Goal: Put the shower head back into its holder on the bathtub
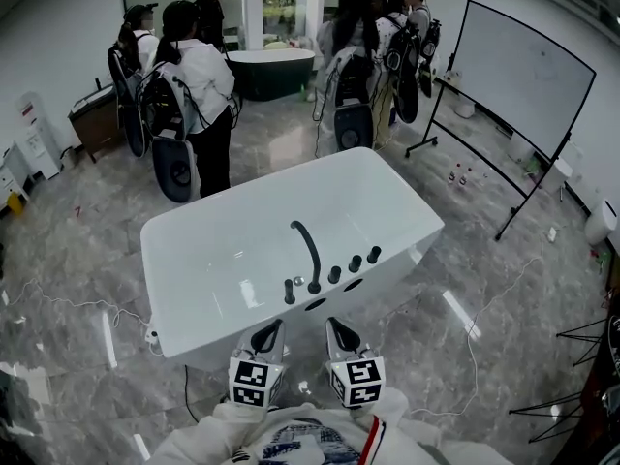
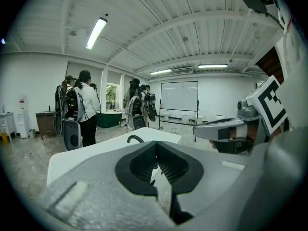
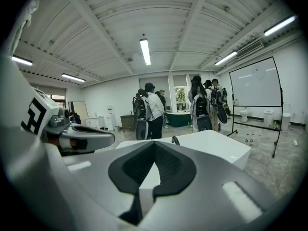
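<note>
At the far left, a group of people with black packs stands on the grey marble floor. Their backs are turned, and a dark green tub sits beyond them.

The white bathtub fills the middle of the head view, set at an angle, with a row of black fittings along its near rim. At the left end of that row a slim black stick, which looks like the shower head, stands upright in the rim. Just to its right the curved spout arches out over the basin. Three round knobs follow toward the right corner.

Below the near rim, close to the person's white sleeves, the left gripper points at the tub. Its jaws are pressed together with nothing between them, clear of the fittings. The right gripper sits just beside it, parallel to it, also clenched and empty.

To the right of the tub a pale cable trails across the floor. A whiteboard on a black wheeled stand is at the far right, well apart from the tub.
</note>
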The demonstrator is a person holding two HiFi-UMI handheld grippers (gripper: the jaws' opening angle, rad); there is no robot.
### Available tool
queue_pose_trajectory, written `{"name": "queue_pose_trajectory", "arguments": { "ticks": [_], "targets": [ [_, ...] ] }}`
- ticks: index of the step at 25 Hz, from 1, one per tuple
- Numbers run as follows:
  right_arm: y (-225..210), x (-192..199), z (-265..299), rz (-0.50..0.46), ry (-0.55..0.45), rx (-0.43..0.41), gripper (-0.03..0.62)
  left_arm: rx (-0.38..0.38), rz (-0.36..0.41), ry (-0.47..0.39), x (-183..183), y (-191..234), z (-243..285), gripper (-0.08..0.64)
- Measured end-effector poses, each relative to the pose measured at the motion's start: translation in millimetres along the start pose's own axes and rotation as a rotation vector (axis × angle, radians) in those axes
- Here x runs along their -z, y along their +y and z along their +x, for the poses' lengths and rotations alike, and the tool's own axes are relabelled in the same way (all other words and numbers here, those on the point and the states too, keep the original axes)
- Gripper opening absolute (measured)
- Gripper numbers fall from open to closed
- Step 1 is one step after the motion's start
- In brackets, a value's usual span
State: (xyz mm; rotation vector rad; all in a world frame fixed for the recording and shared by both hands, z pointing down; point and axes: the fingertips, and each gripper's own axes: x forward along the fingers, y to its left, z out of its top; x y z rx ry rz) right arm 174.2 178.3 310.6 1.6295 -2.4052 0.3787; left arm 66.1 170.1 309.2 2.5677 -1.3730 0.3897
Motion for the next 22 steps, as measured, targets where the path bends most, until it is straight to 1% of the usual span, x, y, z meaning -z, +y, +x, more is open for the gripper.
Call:
{"name": "queue_pose_trajectory", "arguments": {
  "ticks": [6,13,22],
  "targets": [
    [1,-4,0,0.009,0.012,0.011,0.005,0.006,0.007,-0.005,-7,3,0,0.002],
    [10,12,-1,0.021,0.032,0.026,0.005,0.016,-0.002,0.014,9,8,-9,0.002],
    [18,17,2,0.005,0.041,0.032,0.005,-0.017,-0.029,0.005,17,28,-21,0.002]
  ]
}}
